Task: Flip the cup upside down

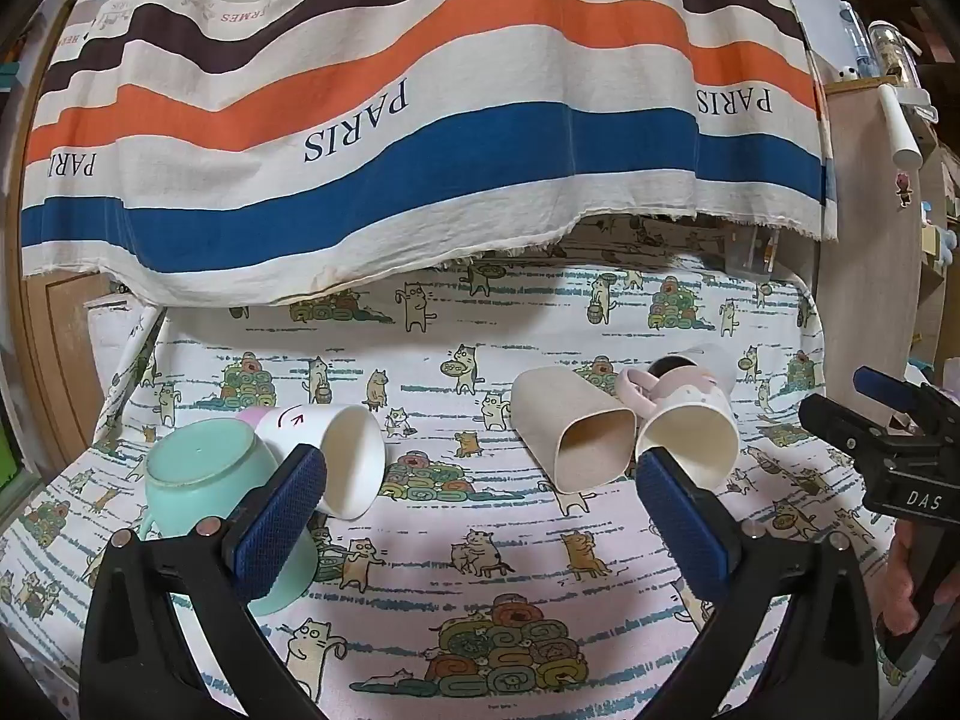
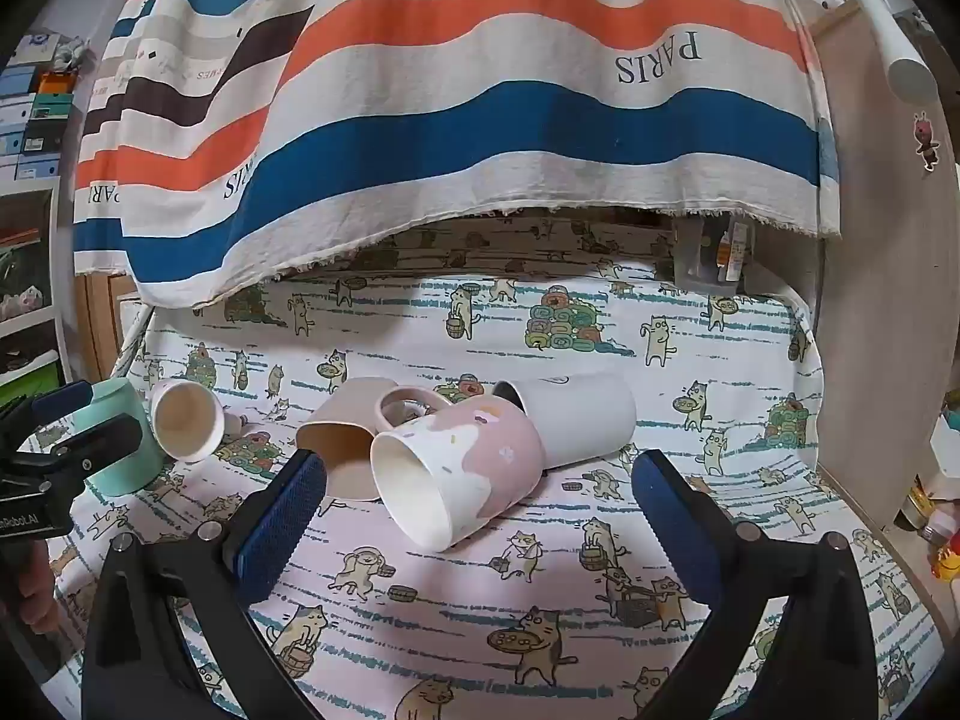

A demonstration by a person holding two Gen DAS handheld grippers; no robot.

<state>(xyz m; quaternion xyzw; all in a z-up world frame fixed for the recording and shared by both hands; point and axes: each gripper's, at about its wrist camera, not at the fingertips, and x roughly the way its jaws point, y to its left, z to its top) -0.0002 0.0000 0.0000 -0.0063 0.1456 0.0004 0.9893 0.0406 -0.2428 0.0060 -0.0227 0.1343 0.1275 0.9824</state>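
Several cups lie on the cat-print cloth. A mint mug (image 1: 204, 480) (image 2: 123, 444) stands upside down at the left. A small white cup (image 1: 336, 456) (image 2: 183, 417) lies on its side beside it. A beige square cup (image 1: 576, 438) (image 2: 345, 444), a pink and white mug (image 1: 690, 426) (image 2: 462, 468) and a grey cup (image 2: 576, 420) lie on their sides in the middle. My left gripper (image 1: 480, 480) is open and empty, just right of the mint mug. My right gripper (image 2: 480, 480) is open and empty, with the pink mug between its fingers' line.
A striped "PARIS" cloth (image 1: 420, 120) hangs over the back of the table. A wooden panel (image 2: 882, 300) stands at the right edge. Shelves with boxes (image 2: 30, 120) are at the far left. The right gripper shows at the right in the left wrist view (image 1: 888, 444).
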